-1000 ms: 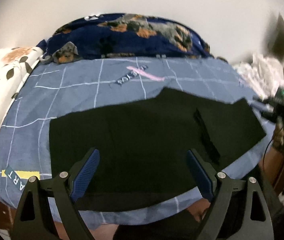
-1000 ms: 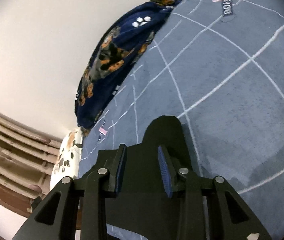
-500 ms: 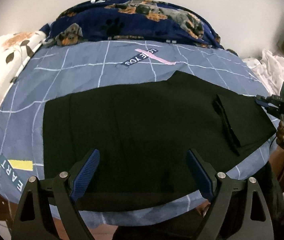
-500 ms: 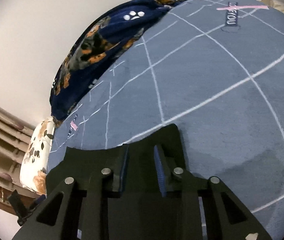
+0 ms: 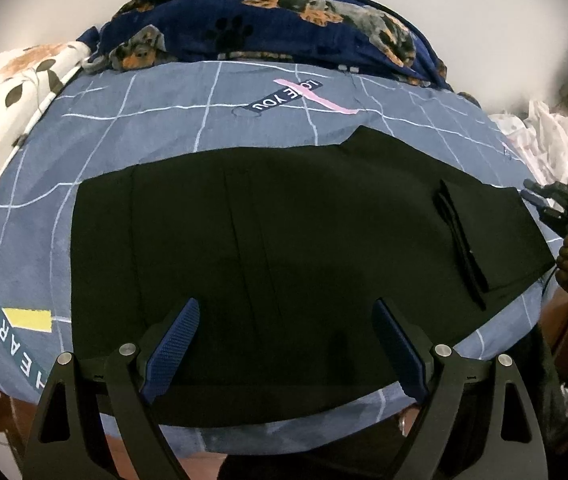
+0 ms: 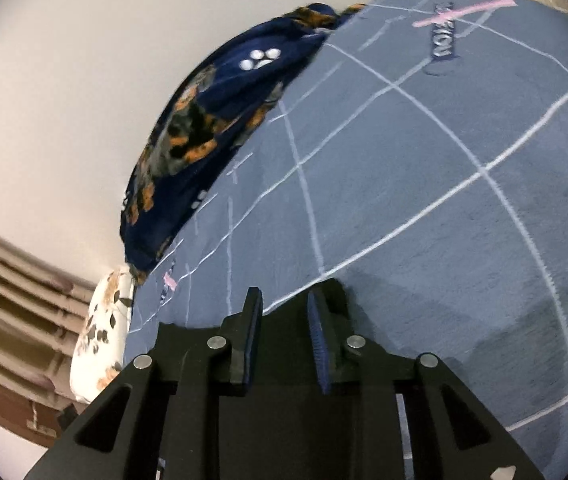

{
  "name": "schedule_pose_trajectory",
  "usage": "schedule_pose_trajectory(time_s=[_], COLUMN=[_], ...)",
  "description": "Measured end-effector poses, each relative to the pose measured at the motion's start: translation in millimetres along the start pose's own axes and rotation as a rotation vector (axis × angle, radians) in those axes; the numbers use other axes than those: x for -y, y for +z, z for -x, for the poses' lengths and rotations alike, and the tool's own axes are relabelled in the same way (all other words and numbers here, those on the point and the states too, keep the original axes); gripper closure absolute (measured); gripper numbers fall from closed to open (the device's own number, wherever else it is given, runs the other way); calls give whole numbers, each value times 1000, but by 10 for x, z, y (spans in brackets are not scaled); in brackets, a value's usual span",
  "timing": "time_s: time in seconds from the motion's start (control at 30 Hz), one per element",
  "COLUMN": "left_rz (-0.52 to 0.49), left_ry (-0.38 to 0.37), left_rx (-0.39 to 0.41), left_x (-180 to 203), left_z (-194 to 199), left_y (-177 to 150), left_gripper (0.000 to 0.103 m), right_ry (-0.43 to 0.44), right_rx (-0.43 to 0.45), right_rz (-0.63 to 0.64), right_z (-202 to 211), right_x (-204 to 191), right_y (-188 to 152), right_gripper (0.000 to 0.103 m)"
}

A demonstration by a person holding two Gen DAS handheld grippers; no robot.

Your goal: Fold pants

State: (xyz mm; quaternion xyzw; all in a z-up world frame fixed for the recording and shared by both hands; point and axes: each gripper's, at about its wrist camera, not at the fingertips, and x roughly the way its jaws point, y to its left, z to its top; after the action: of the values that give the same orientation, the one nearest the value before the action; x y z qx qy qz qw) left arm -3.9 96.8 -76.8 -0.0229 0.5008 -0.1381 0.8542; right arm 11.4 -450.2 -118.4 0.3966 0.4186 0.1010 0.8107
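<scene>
While the flat black fabric pants (image 5: pixel 284 232) are lying spread on the blue grid-patterned bed (image 5: pixel 164 120), the left claw (image 5: pixel 284 344) is hovering wide apart; the right claw (image 6: pixel 284 340) is opening slightly, seemingly holding nothing at the waistband corner. Next: regrip that corner.

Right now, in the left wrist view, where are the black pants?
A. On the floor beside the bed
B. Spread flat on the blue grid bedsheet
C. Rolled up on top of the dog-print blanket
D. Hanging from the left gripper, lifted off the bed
B: the black pants lie spread flat across the blue grid bedsheet, and the left gripper is wide open above them, holding nothing.
</scene>
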Motion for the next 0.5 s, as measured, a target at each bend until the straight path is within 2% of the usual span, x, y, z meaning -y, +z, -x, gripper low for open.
schedule_pose_trajectory(time_s=[0.07,0.2,0.27,0.3,0.4,0.5], left_rz=[-6,-22,-27,-29,-34,-30], left_ry=[-2,2,1,4,1,-11], left_rx=[3,8,2,1,15,28], left_x=[7,42,54,58,68,75], left_z=[4,19,11,14,61,91], left_y=[3,-2,-3,-6,-5,9], left_gripper=[15,15,15,15,15,15], right_ry=[-11,21,22,34,102,189], right_rx=[-19,-9,-11,-6,31,17], right_rz=[-12,-64,-68,-75,-86,-78], right_z=[-59,-64,-30,5,232,411], right_x=[65,175,162,159,148,137], right_y=[-21,-66,-72,-76,-159,-350], right_gripper=[82,86,86,80,80,80])
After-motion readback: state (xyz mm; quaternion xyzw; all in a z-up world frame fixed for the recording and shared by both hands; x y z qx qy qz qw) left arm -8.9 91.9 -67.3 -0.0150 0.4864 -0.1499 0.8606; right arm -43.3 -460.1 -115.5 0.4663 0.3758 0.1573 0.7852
